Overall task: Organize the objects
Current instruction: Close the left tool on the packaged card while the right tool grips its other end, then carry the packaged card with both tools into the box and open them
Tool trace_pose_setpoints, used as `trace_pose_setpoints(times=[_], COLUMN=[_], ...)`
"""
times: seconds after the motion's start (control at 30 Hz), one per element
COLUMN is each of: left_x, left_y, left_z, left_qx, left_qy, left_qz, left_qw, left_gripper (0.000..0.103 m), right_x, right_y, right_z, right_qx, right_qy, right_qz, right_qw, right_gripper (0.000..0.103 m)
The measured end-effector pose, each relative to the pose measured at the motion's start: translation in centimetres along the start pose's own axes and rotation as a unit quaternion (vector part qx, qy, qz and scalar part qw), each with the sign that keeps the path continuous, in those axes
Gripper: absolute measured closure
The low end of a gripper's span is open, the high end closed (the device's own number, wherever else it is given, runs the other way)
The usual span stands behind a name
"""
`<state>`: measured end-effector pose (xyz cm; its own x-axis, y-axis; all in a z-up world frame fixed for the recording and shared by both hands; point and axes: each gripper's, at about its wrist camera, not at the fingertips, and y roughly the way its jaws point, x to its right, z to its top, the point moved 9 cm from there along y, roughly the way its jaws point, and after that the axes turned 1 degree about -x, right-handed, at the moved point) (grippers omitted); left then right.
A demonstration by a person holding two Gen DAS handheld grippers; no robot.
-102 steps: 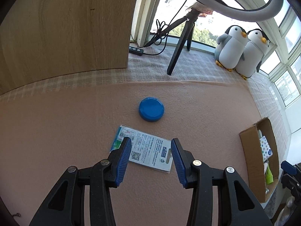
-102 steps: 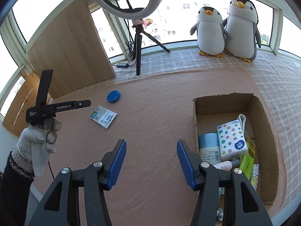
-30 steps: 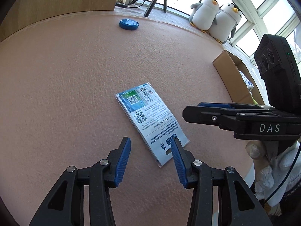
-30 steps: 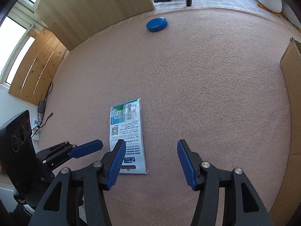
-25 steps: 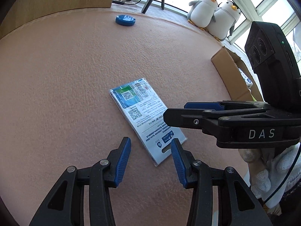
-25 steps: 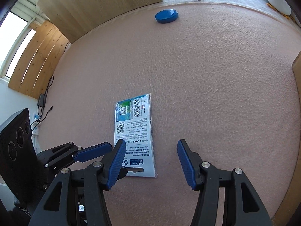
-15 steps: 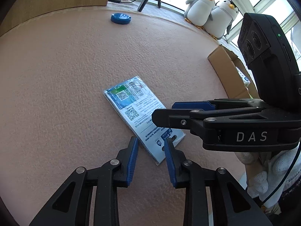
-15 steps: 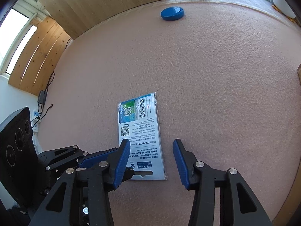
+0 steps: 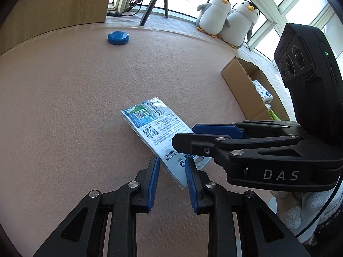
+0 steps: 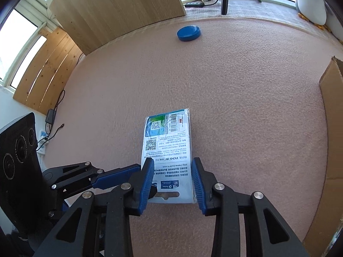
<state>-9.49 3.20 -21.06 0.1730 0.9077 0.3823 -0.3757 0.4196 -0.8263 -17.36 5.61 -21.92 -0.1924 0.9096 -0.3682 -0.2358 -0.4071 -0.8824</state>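
Pink felt tabletop (image 9: 64, 107), sunlit windows behind. Flat printed packet (image 10: 169, 147) lies on it, both claws converging on its near end. Left claw (image 9: 171, 167): blue pads partly apart, straddling the packet's near corner; contact on the pads, can't tell. Right claw (image 10: 173, 177): parted, 1 pad on each long edge of the packet's hanger end, not visibly clamped. In left view, right claw crosses in from the right, tips over the packet just ahead of left claw. Blue round lid (image 10: 188, 33) far ahead of both claws. Cardboard box (image 9: 242, 79) ahead-right of left claw, items inside. 2 penguin plushes (image 9: 227, 19) beyond, by the window.
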Motion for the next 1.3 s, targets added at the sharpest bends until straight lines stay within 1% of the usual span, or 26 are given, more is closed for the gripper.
trace_pose_setpoints(times=[0.07,0.1,0.13,0.27,0.43,0.5,0.53,0.67,0.9,1.17,1.2,1.3], left_x=[1.0,1.6,2.3,5.1,9.4,11.3,12.2,15.9,21.3,26.2,26.8,28.2], left_y=[-0.1,-0.2,-0.3,-0.6,0.1,0.7,0.9,1.9,5.0,8.4,8.8,9.8], left_z=[0.6,0.9,1.1,2.6,5.1,6.3,6.7,8.5,10.9,11.8,11.9,11.7], left_qx=[0.004,0.006,0.008,0.018,0.029,0.033,0.035,0.043,0.041,0.027,0.025,0.018], left_qy=[0.008,0.013,0.019,0.042,0.074,0.087,0.094,0.118,0.144,0.165,0.168,0.178], left_qz=[-0.003,-0.005,-0.007,-0.017,-0.028,-0.034,-0.036,-0.047,-0.061,-0.082,-0.084,-0.092], left_qw=[1.0000,0.9999,0.9998,0.9988,0.9964,0.9951,0.9943,0.9910,0.9867,0.9825,0.9818,0.9795], left_gripper=[0.076,0.076,0.076,0.076,0.076,0.076,0.076,0.076,0.076,0.076,0.076,0.076], right_x=[0.4,1.1,1.1,2.7,5.4,7.5,7.5,10.3,15.4,20.2,21.2,22.3], right_y=[-1.1,-2.4,-2.4,-5.2,-9.0,-11.1,-11.1,-13.5,-16.5,-18.3,-18.7,-19.0], right_z=[0.2,0.4,0.4,0.9,1.5,1.7,1.7,1.8,2.1,1.3,1.0,0.7], right_qx=[0.012,0.025,0.025,0.053,0.088,0.107,0.107,0.127,0.150,0.159,0.160,0.161], right_qy=[0.003,0.011,0.011,0.024,0.045,0.058,0.058,0.074,0.099,0.127,0.135,0.143], right_qz=[-0.003,-0.002,-0.002,-0.005,-0.014,-0.022,-0.022,-0.035,-0.050,-0.069,-0.073,-0.076], right_qw=[1.000,1.000,1.000,0.998,0.995,0.992,0.992,0.989,0.982,0.977,0.975,0.974], right_gripper=[0.070,0.070,0.070,0.070,0.070,0.070,0.070,0.070,0.070,0.070,0.070,0.070])
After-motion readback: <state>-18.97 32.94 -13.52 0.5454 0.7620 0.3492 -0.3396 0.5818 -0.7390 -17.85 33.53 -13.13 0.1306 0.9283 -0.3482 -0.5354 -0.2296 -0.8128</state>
